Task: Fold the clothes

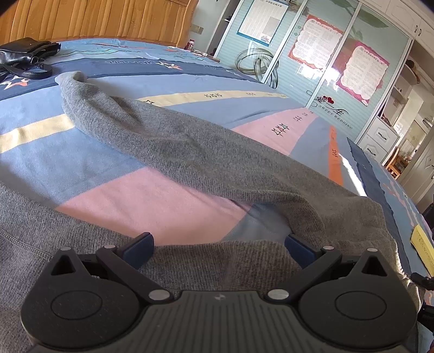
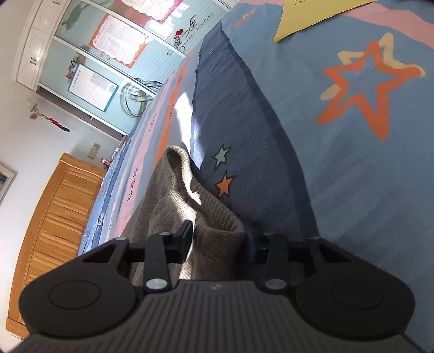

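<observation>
Two wrist views, one garment: a grey knit sweater (image 1: 190,152) spread on a bed w/ a star-print bedsheet (image 1: 130,195).

Left wrist view: left gripper (image 1: 218,245) sits over the sweater's near edge, jaws spread wide, blue pads (image 1: 139,248) well apart. Knit lies under and between them but nothing is pinched. Looks like it's parked over that edge to be ready for a grab, or to keep the body from sliding, though I can't tell if it presses down. One sleeve (image 1: 89,108) runs out flat toward the far left, cuff end near a black leather bag (image 1: 24,58) by the wooden headboard (image 1: 103,19); probably laid straight so it can be folded across. Wardrobe w/ posters behind.

Right wrist view: right gripper (image 2: 219,239) is rolled on its side, jaws partly closed w/ a bunched fold of the sweater (image 2: 190,206) standing up between them. Left finger (image 2: 184,236) is against the knit; far finger mostly hidden behind cloth, so it reads as a pinch on the edge, not 100% sure. Cloth humps up off the sheet there, prob. gathered by the squeeze. Likely the grab before lifting this side over. Yellow item (image 2: 303,16) lies far off on the bedsheet.
</observation>
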